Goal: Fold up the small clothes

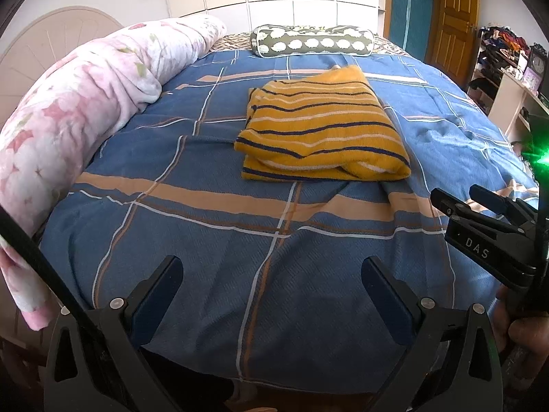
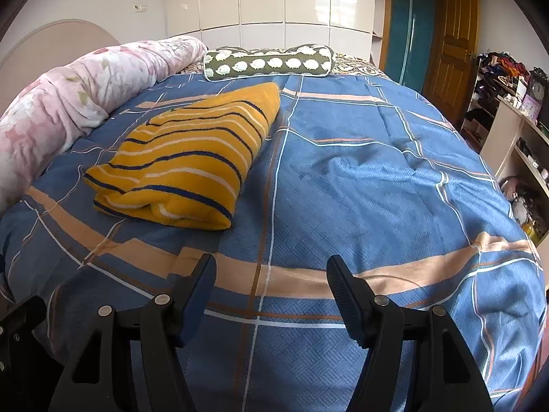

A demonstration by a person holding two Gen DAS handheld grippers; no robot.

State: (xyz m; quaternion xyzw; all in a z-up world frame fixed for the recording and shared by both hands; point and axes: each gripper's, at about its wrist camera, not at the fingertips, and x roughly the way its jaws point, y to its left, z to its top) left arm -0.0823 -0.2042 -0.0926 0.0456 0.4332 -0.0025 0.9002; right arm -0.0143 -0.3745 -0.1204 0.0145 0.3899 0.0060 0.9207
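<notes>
Soft, even daylight fills both views, bright enough for clear colour. The glossy wardrobe doors (image 2: 308,0) at twelve o'clock carry white window glare. A green lens flare (image 1: 540,158) bursts at three o'clock in the left wrist view. Shadows on the bed (image 1: 308,292) are faint. Fisheye bending curves all edges, corners vignette black, and focus stays sharp.

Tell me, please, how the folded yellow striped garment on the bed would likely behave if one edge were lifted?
The yellow striped garment looks like soft, fuzzy knit, so it would probably droop rather than stay flat. Its stacked layers, visible at the near edge, would likely slide apart and unfold. On the woven blue bedspread, it would probably drag and bunch, not glide.
</notes>
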